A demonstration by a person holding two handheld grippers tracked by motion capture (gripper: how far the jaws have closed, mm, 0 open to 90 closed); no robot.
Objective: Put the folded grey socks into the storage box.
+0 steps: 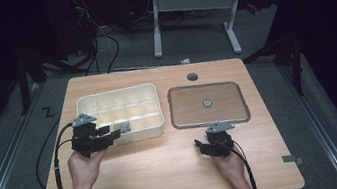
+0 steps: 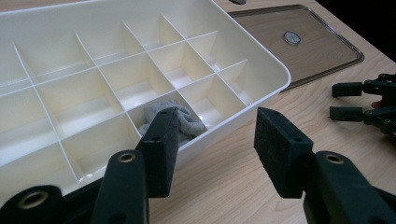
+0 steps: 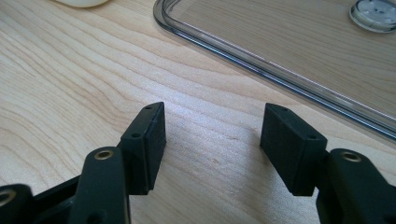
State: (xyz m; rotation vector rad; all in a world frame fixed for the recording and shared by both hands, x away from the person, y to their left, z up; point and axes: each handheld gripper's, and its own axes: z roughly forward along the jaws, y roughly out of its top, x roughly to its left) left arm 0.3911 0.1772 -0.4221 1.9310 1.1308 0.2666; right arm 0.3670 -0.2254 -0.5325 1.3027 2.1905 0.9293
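Black foam-faced jaws fill the bottom of the left gripper view, and the left gripper (image 2: 212, 140) stands about half open with nothing between its pads, bare wood showing in the gap. Just past its left jaw, the grey cloth (image 2: 184, 122) lies crumpled in a compartment of the front row of the cream divided box (image 2: 261, 79), against the near wall. From the high view, that left gripper (image 1: 114, 133) sits at the box's front wall, near its left end, with the cloth (image 1: 124, 128) right by its tips.

Over to the right gripper (image 3: 212, 135): jaws parted to a similar width, holding nothing, hovering low over the wooden table (image 3: 60, 79), just short of the clear lid's (image 3: 280, 51) rim. The lid lies flat to the right of the box, apart from it, with a small round knob (image 1: 207, 103) at its centre. That knob carries some marking, too small to read. No brand or lettering can be made out on the box, lid or grippers
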